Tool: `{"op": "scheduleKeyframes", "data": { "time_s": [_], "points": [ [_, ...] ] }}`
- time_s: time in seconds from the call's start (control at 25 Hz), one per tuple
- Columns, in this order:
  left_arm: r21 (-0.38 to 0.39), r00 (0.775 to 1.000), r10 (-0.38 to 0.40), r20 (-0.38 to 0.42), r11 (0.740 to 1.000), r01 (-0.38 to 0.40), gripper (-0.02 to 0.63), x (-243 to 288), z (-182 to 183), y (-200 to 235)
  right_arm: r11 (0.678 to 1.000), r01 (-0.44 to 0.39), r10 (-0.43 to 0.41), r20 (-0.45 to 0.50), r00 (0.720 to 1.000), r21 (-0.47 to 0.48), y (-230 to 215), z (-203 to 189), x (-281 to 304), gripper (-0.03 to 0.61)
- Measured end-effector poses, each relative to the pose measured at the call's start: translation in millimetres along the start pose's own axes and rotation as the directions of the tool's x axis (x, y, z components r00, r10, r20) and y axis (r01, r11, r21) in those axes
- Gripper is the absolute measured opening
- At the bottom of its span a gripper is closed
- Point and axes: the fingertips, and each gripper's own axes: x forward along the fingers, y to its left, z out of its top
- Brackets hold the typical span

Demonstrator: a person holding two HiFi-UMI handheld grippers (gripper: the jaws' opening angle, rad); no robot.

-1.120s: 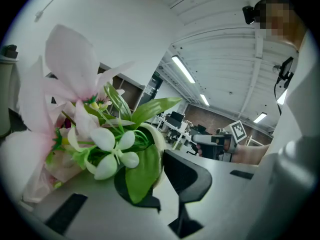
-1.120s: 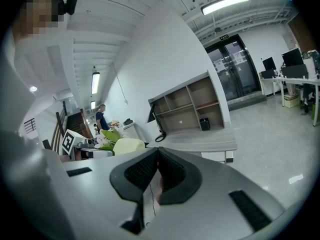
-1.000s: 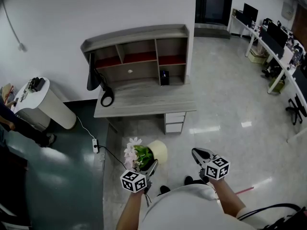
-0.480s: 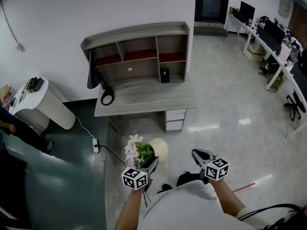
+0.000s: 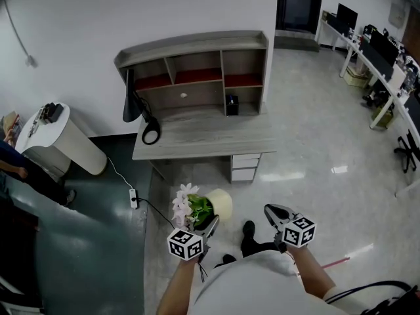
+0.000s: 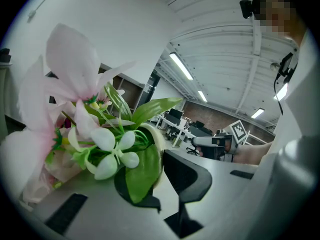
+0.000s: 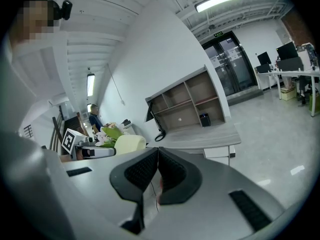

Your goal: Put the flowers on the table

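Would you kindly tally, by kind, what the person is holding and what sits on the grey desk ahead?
Grippers: 2 (left gripper, right gripper)
Pot of flowers: 1, held in the left gripper's fingers
Black desk lamp: 1
Small black box: 1, in the lower right shelf compartment
Total: 5
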Motion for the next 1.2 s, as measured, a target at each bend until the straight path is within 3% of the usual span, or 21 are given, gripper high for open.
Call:
{"op": "scheduleKeyframes", "data": {
  "time_s": [0.48, 1.2],
  "points": [
    [-0.026, 0.998, 0.066, -0.002, 0.997, -0.066, 0.048, 41.6, 31.3, 41.5, 0.996, -0.090, 0.090, -0.049, 0.995, 0.005, -36.9, 39.8, 73.2, 0.018],
    [-0.012, 0.988, 0.152, -0.034, 0.988, -0.152, 0.048, 137.5, 81.4, 98.1, 0.989, -0.146, 0.146, -0.094, 0.985, 0.015, -128.9, 102.8, 138.7, 0.018]
  ]
}}
